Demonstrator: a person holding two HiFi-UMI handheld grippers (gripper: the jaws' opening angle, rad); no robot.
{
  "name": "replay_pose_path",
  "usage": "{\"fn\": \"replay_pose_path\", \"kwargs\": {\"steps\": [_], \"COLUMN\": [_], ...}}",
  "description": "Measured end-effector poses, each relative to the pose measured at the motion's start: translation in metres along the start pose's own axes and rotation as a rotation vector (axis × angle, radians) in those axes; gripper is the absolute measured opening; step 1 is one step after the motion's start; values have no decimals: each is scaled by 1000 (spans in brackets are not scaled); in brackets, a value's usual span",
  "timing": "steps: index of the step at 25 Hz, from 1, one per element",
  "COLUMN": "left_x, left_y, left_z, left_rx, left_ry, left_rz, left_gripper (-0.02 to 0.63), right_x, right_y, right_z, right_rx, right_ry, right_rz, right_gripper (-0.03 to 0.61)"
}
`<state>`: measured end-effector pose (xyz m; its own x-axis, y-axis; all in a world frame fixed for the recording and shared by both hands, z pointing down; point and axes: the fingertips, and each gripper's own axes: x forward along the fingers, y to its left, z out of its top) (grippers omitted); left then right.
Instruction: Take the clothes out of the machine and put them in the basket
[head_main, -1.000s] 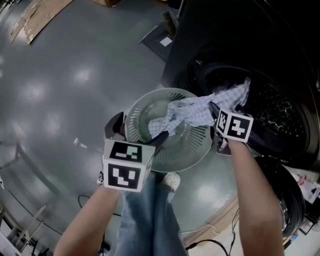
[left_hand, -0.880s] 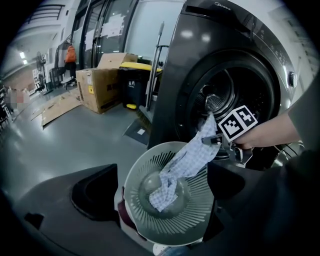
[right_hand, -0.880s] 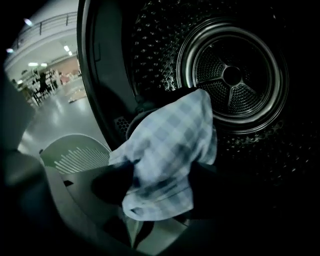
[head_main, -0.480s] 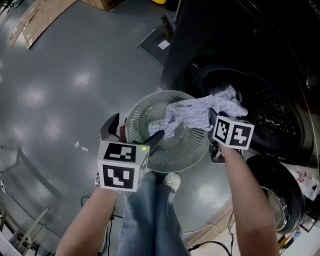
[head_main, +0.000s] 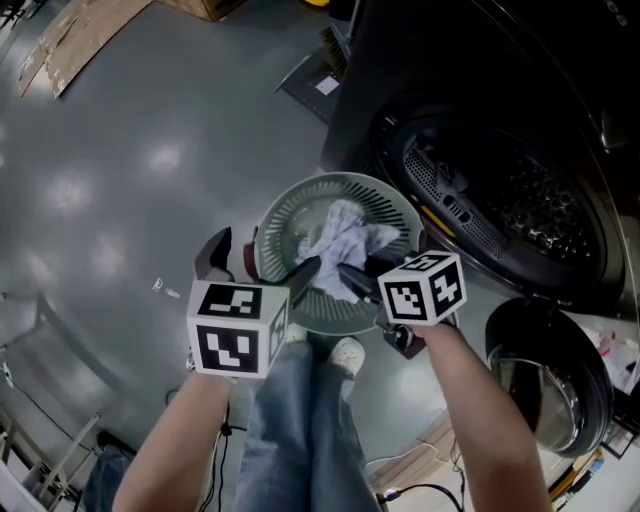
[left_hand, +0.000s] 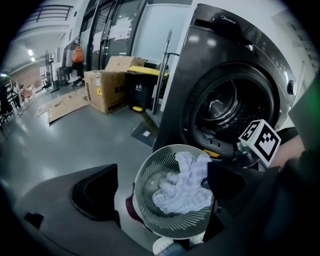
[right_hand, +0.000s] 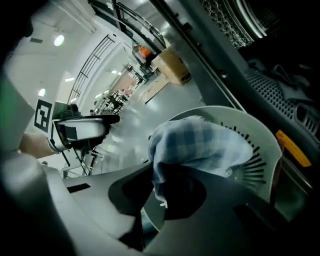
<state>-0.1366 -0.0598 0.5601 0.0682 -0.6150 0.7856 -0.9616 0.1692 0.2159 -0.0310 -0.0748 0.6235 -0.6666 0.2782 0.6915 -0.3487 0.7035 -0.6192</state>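
Two grippers are working; how are they standing?
– Left gripper (head_main: 260, 265) jaws are standing apart, straddling the basket (head_main: 300, 200) rim. Right gripper (head_main: 350, 275) jaws, having just been closing, are clamping the checked cloth (head_main: 340, 235) over the basket.
– Any writing?
– The machine (head_main: 500, 200) panel is showing "Midea" lettering (left_hand: 226, 19).

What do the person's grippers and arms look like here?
The left gripper and right gripper each have a dark grey body, broad black jaws and a white cube with black square markers. The right one's jaws have just been closing, with a checked cloth between them. Forearms are bare, no sleeves in view; the person wears blue jeans and a white shoe.
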Motion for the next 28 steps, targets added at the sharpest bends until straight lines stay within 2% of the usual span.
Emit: {"fn": "replay_pose_path", "kwargs": {"steps": [2, 4, 5, 6, 7, 8, 14, 16, 22, 25, 28], "left_x": [-1, -1, -1, 0, 1, 1, 6, 9, 20, 23, 27], "left_y": [1, 3, 3, 4, 5, 6, 9, 9, 11, 7, 6], "left_z": [-2, -3, -3, -3, -3, -3, -4, -5, 5, 13, 18], "left_rx": [-2, -6, -9, -11, -13, -16, -27, -27, -30, -14, -4], "left_ry": [0, -2, -4, -6, -7, -8, -9, -10, -28, -42, -46], "left_rz": [0, 1, 1, 2, 3, 4, 8, 7, 11, 7, 10], "left_gripper": [563, 563, 563, 563, 563, 563, 563, 563, 563, 563, 563], "right_x": [6, 12, 15, 17, 18, 18, 3, -6, -48, -73, -102], "right_y": [9, 9, 7, 5, 3, -1, -30, -44, -95, -117, -143], "right_z": [-10, -20, -24, -26, -26, -24, 3, 14, 60, 79, 93], "right_rx": [1, -35, -54, -61, -57, -51, -17, -32, -89, -148, -219], "right_ry": [29, 70, 89, 98, 93, 73, -41, -83, -235, -265, -283], "right_rz": [23, -1, -17, -26, -36, -53, -157, -225, -496, -639, -825], "right_gripper": [40, 66, 154, 310, 395, 420, 428, 428, 428, 428, 428]}}
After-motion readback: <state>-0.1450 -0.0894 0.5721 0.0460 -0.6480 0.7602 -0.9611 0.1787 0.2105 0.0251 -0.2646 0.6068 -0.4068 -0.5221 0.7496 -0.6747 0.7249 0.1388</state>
